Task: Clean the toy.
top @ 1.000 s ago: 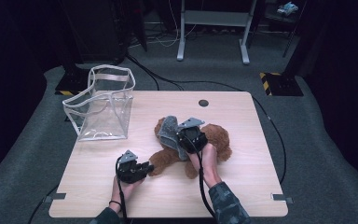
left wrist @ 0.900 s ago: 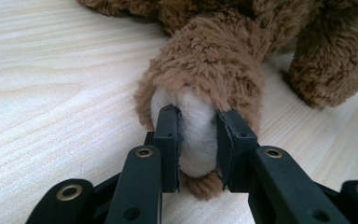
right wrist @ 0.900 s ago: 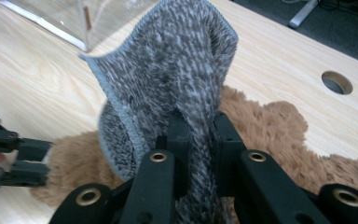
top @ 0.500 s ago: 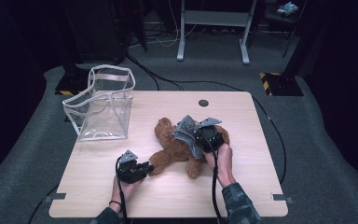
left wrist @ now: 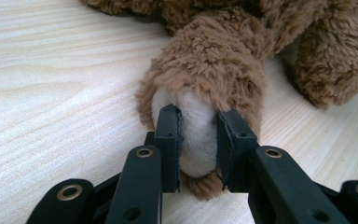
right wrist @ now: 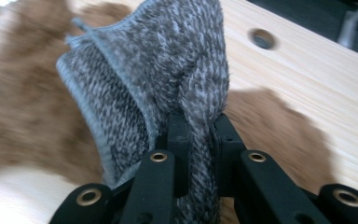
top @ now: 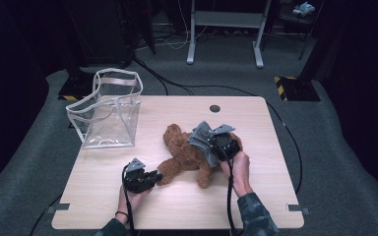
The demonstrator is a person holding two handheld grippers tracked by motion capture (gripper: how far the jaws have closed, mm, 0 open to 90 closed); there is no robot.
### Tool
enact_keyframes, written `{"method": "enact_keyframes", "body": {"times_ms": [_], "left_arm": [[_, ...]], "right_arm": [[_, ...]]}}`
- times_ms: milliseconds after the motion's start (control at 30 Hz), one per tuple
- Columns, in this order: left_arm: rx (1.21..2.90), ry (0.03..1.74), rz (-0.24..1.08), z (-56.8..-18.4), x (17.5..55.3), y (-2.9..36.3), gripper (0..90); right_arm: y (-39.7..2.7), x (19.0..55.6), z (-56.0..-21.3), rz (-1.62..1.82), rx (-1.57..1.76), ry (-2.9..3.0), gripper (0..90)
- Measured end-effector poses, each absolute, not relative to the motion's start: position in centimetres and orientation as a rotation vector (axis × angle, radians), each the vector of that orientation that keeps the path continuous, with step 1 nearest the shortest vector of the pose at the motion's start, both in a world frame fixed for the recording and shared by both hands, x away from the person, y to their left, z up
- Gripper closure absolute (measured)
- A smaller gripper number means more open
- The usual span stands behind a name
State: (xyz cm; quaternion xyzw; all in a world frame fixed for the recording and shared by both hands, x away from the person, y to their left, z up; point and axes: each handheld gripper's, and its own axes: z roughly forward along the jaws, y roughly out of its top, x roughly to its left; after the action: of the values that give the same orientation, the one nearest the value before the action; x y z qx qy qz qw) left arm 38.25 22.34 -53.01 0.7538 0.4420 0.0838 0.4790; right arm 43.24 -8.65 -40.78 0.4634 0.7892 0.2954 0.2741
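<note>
Since the earlier frames, the right gripper (top: 207, 143) has been carried rightward across the teddy bear (top: 187, 155), and the grey knitted garment (top: 202, 137) has been dragged along with it, away from the head end and toward the bear's right side. The left gripper (top: 156, 175) has been kept where it was.

Undressing is judged to be the step in hand: the bear is being anchored at one end while its knitwear is pulled off at the other. In the left gripper view the jaws are seen clenched on the bear's paw (left wrist: 198, 135), its white pad squeezed between the two black pads (left wrist: 169, 140). In the right gripper view a fold of the garment (right wrist: 168, 79) is pinched tight between the jaws, bunched and standing up over the brown fur.

Next, a steady pull away from the body is called for, with the paw kept pinned so that the toy is not simply dragged along; whether the knit is caught on a limb cannot be told.

The bear is lying flat at the middle of the wooden table (top: 256, 196), brown and shaggy, limbs splayed. Well apart, at the table's left rear corner, a clear plastic bag (top: 109, 110) is standing upright and open.
</note>
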Motion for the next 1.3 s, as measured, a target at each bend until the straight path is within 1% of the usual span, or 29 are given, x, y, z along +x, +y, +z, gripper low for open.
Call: {"method": "enact_keyframes", "body": {"times_ms": [67, 133, 233, 333, 400, 533, 667, 733, 1033, 1167, 1300], "left_arm": [[1.841, 1.078, 0.204, -53.0, 38.3, 22.3, 72.3], [1.834, 1.085, 0.197, -53.0, 38.2, 22.3, 72.3], [1.836, 1.085, 0.197, -53.0, 38.2, 22.3, 72.3], [1.835, 1.087, 0.198, -53.0, 38.2, 22.3, 72.3], [1.835, 1.087, 0.198, -53.0, 38.2, 22.3, 72.3], [1.835, 1.088, 0.199, -53.0, 38.2, 22.3, 72.4], [1.831, 1.089, 0.200, -53.0, 38.2, 22.3, 72.3], [1.831, 1.090, 0.200, -53.0, 38.2, 22.3, 72.4], [1.840, 1.083, 0.209, -53.0, 38.3, 22.4, 72.5], [1.831, 1.091, 0.202, -53.0, 38.3, 22.3, 72.5], [1.838, 1.084, 0.209, -53.0, 38.3, 22.3, 72.5]], "right_arm": [[-9.2, 43.2, -40.4, 0.804, 1.254, 2.102, 81.3], [-8.6, 43.0, -39.8, 0.854, 1.247, 2.108, 81.3], [-6.1, 43.0, -39.2, 0.952, 1.193, 2.145, 81.2], [-3.2, 43.5, -39.8, 0.944, 1.146, 2.206, 81.2], [-2.8, 43.7, -40.4, 0.901, 1.124, 2.217, 81.4], [-5.0, 43.8, -40.5, 0.845, 1.185, 2.161, 81.5], [-9.1, 43.7, -40.5, 0.811, 1.254, 2.116, 81.6], [-10.4, 43.4, -40.5, 0.802, 1.273, 2.098, 81.6], [-14.2, 43.2, -40.0, 0.778, 1.321, 1.984, 81.7], [-16.0, 43.2, -41.0, 0.771, 1.391, 1.950, 81.8], [-17.4, 43.5, -42.8, 0.775, 1.476, 1.930, 81.9]]}}
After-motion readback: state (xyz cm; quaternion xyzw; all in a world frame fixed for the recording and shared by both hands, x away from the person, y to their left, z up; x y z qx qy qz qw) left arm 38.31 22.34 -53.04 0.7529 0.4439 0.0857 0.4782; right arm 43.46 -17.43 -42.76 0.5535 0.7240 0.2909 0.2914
